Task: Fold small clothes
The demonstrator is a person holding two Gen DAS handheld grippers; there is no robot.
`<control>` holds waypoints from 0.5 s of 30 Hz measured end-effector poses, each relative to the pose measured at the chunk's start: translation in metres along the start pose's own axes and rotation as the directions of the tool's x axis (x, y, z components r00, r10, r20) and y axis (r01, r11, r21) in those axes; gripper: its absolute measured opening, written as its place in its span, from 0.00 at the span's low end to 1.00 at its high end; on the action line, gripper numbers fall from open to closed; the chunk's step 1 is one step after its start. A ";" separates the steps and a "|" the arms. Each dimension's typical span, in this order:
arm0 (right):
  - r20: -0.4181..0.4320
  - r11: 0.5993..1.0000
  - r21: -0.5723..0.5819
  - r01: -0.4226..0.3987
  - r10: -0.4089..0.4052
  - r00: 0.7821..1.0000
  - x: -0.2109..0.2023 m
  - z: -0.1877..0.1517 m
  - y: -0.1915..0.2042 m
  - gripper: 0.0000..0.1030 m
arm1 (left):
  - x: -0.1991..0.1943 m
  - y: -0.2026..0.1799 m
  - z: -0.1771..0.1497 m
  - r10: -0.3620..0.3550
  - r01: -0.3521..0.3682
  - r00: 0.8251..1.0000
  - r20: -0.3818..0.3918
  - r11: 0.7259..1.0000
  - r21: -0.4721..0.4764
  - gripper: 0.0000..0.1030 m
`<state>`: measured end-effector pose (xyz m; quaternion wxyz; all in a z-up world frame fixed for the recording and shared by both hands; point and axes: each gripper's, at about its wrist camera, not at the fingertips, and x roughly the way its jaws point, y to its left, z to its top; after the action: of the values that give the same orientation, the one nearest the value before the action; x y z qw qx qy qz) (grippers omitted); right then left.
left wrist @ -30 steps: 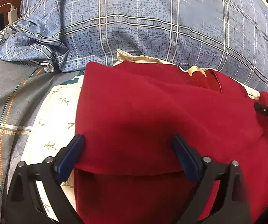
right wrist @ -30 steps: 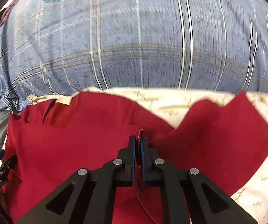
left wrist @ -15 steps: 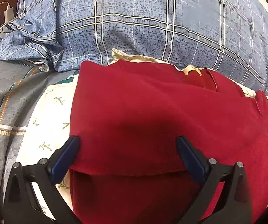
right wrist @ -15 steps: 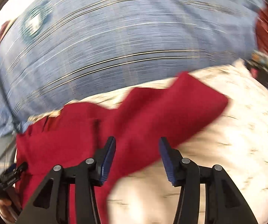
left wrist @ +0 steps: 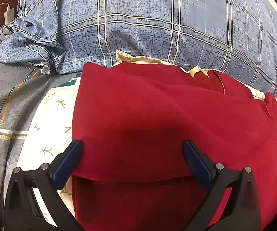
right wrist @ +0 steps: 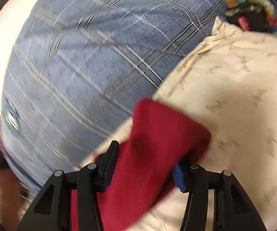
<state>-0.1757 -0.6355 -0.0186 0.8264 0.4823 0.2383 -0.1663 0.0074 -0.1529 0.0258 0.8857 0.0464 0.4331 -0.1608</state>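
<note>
On the bed, below a blue plaid pillow [left wrist: 157,19] and over a cream leaf-print sheet [left wrist: 47,115], the red garment [left wrist: 157,119] lies with one flap already folded across its body, while the right sleeve [right wrist: 163,134] remains spread out to the side and unfolded. The left gripper [left wrist: 132,161] hovers with jaws wide, straddling the folded edge without pinching it. The right gripper [right wrist: 144,167] stands about half open, having just released, with the sleeve lying loosely between its fingers; judged remaining: sleeve fold and final fold.
</note>
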 end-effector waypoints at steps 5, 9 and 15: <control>0.071 1.000 0.030 0.009 -0.011 0.997 0.000 0.017 -0.002 0.06 | 0.001 -0.001 0.000 0.004 -0.004 1.000 -0.002 1.000 0.003 1.00; 0.115 0.998 -0.056 0.016 -0.010 0.993 -0.019 0.016 0.020 0.06 | 0.001 -0.002 0.000 0.010 -0.010 1.000 -0.004 1.000 0.006 1.00; 0.127 0.946 -0.320 -0.059 0.105 0.986 -0.056 -0.006 0.102 0.06 | -0.004 -0.001 0.001 -0.002 0.002 1.000 0.006 1.000 0.005 1.00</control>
<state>-0.1721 -0.5785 0.0828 0.9139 0.3406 0.1819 -0.1254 0.0057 -0.1533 0.0294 0.8868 0.0478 0.4299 -0.1627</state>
